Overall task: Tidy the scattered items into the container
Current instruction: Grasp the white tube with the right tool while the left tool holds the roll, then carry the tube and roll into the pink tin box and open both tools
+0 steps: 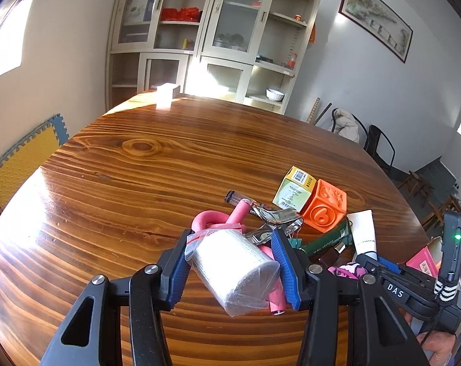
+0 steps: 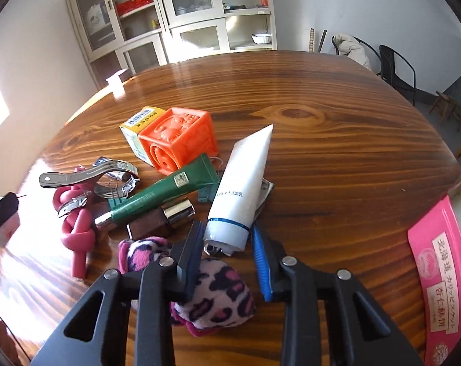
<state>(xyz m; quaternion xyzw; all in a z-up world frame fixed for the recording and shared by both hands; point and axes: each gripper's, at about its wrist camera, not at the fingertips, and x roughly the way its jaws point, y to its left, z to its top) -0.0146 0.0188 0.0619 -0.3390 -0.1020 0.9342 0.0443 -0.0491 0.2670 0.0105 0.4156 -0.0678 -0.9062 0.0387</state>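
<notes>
Left wrist view: the left gripper (image 1: pixel 232 267) is clenched on a bagged white roll (image 1: pixel 230 270), lifted at lower centre of the frame. Just behind it lie a knotted pink foam curler (image 1: pixel 221 218) and a metal clip (image 1: pixel 274 221). Toward the right sit an orange number cube (image 1: pixel 323 206) touching a yellow-green carton (image 1: pixel 294 190), then a green tube (image 1: pixel 325 238) and a white tube (image 1: pixel 364 230). The right gripper's body (image 1: pixel 413 286) crosses the lower right corner. A pink box (image 1: pixel 422 260) shows at the right edge of the wooden table (image 1: pixel 139 183).

Right wrist view: the right gripper (image 2: pixel 227 262) is released, its fingers standing apart on either side of the white tube's (image 2: pixel 242 189) capped end, not pressing it. A leopard-print plush pad (image 2: pixel 212 292) lies under the left finger. The green tube (image 2: pixel 160 192) rests over a brown bottle (image 2: pixel 160 219). The pink box (image 2: pixel 438 277) occupies the lower right; its contents cannot be seen.
</notes>
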